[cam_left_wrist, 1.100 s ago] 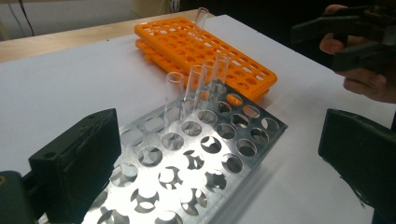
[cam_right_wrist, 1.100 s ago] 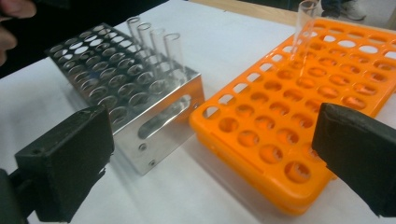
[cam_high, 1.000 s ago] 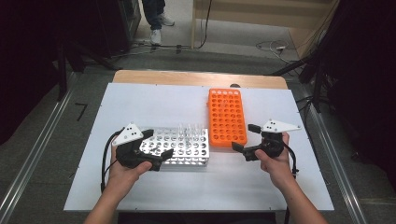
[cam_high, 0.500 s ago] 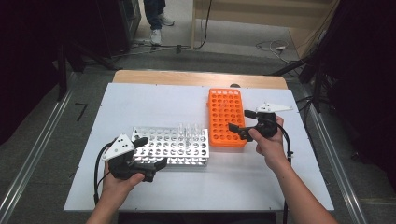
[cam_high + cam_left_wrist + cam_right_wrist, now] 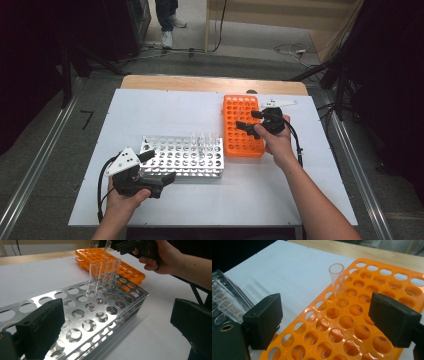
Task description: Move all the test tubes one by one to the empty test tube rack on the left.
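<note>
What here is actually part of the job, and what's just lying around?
In the job:
- orange rack
- clear tube standing in it, ahead of the right gripper, jaws just closing, not on it
- metal rack with tubes
- left gripper, open

Lying about:
- floor cables

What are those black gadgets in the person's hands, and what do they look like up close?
Each hand holds black tongs: the left tongs and right tongs have two blocky black jaws, a pale three-cornered plate on top and a black cable trailing back. The forearms are bare; no sleeves show.

The test tube's [image 5: 338, 285] foot is hidden inside the orange rack's [image 5: 387, 292] hole
</note>
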`<state>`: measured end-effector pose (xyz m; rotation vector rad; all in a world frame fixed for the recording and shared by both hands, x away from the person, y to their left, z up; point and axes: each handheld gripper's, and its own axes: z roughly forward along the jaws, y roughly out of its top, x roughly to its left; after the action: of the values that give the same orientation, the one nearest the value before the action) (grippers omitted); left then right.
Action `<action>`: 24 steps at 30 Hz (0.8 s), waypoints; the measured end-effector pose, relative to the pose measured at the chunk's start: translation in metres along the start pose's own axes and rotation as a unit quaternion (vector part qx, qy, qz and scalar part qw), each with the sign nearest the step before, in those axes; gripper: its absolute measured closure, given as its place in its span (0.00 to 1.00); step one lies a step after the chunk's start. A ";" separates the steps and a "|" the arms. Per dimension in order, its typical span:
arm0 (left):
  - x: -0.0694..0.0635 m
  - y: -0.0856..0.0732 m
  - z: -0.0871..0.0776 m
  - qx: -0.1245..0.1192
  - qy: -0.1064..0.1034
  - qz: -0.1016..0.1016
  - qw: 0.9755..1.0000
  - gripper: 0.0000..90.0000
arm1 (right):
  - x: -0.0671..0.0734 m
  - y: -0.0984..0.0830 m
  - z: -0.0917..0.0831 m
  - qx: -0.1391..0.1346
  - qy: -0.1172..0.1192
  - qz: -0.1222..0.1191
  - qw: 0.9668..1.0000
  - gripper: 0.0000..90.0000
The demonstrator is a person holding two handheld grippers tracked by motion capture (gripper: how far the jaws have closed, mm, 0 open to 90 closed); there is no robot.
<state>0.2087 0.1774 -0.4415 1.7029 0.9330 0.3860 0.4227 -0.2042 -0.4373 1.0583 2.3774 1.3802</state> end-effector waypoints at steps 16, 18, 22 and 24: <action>0.001 -0.001 0.000 0.000 0.001 -0.004 1.000 0.00 | -0.005 0.008 0.035 0.043 -0.040 -0.009 0.998 0.55; 0.002 -0.001 -0.001 0.000 0.000 -0.004 1.000 0.00 | -0.005 0.008 0.039 0.049 -0.047 -0.010 0.998 0.59; 0.001 -0.001 -0.001 -0.001 0.000 -0.004 1.000 0.00 | -0.005 0.009 0.042 0.055 -0.055 -0.011 0.997 0.67; 0.001 -0.001 -0.001 -0.001 0.000 -0.004 1.000 0.00 | -0.004 0.009 0.043 0.059 -0.060 -0.016 0.996 0.70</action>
<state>0.2087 0.1788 -0.4419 1.6972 0.9388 0.3825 0.4512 -0.1745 -0.4537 1.0933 2.4029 1.1442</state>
